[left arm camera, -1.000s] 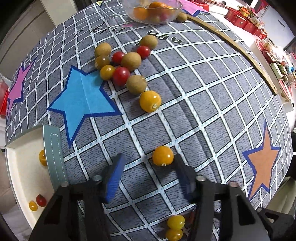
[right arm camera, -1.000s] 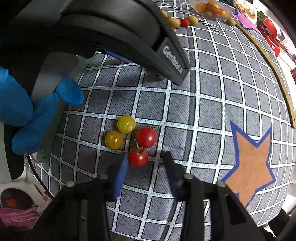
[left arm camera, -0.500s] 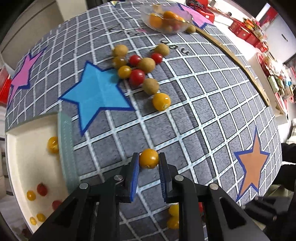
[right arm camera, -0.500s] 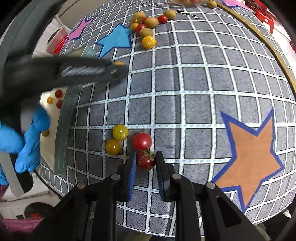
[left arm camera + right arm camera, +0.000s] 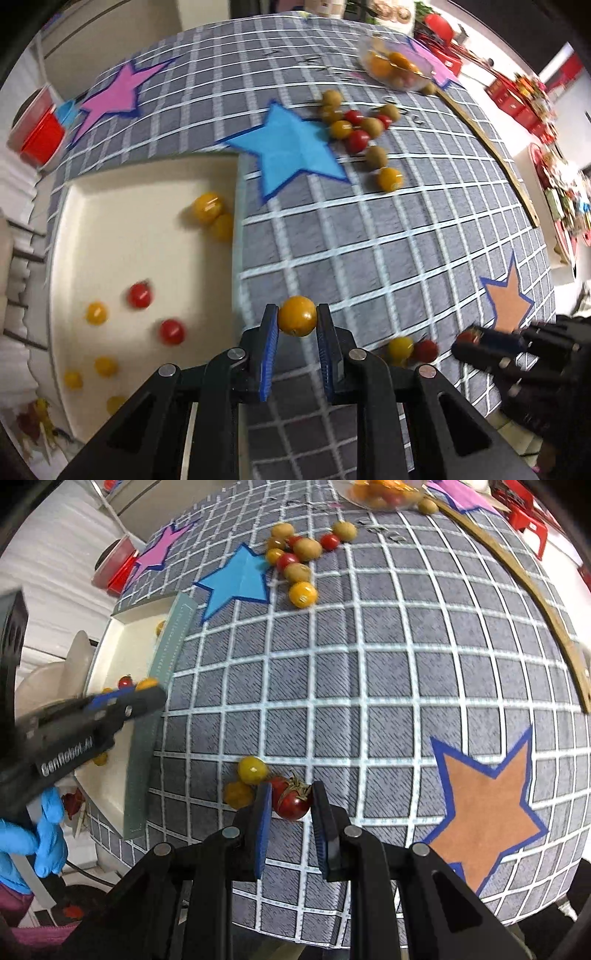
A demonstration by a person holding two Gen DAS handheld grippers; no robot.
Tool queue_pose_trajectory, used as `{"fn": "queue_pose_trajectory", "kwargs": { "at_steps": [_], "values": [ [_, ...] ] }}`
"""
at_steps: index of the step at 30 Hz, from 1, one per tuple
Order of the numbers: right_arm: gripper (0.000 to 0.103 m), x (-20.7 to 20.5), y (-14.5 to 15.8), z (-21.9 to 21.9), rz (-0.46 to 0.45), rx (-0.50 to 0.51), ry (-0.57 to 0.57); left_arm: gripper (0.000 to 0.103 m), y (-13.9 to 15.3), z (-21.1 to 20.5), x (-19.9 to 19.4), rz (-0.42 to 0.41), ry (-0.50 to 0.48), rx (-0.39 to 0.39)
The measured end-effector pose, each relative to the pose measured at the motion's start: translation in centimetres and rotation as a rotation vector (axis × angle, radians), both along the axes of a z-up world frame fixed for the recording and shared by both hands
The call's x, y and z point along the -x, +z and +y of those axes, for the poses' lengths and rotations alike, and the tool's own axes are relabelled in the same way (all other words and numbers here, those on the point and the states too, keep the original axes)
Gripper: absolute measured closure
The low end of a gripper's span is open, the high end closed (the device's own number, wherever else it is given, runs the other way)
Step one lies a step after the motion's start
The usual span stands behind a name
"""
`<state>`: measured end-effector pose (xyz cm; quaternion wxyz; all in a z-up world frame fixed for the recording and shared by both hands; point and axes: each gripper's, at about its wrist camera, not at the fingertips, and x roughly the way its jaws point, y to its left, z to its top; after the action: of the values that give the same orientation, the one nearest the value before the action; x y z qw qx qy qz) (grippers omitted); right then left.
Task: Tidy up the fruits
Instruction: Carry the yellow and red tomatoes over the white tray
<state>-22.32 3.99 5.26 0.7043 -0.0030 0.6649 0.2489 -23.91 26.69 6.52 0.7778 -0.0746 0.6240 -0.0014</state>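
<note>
My left gripper is shut on a yellow tomato, held above the seam between the grey checked cloth and the cream tray. The tray holds several yellow and red tomatoes. My right gripper is shut on a red tomato with a green stem, just above the cloth; two yellow tomatoes and another red one lie right beside it. In the right wrist view the left gripper reaches over the tray's rim, a blue-gloved hand behind it.
A loose cluster of brown, red and yellow fruits lies past the blue star. A clear bowl of fruit stands at the far edge. A red container sits far left. An orange star marks the cloth at right.
Both grippers went from open to shut on their tomatoes. The left one lifted the yellow tomato and carried it left toward the tray; the right one raised the red tomato slightly.
</note>
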Motion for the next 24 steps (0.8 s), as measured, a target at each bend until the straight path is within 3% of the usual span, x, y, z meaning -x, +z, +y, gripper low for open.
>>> {"fn": "queue_pose_trajectory", "kwargs": {
  "at_steps": [11, 24],
  "values": [
    [0.08, -1.3, 2.3, 6.9, -0.041, -0.019, 0.15, 0.081, -0.2, 7.3, 4.4, 0.017, 0.203, -0.006],
    [0.08, -2.2, 2.9, 15.8, -0.046, -0.041, 0.278, 0.081, -2.3, 10.7, 6.3, 0.035, 0.274, -0.017]
  ]
}}
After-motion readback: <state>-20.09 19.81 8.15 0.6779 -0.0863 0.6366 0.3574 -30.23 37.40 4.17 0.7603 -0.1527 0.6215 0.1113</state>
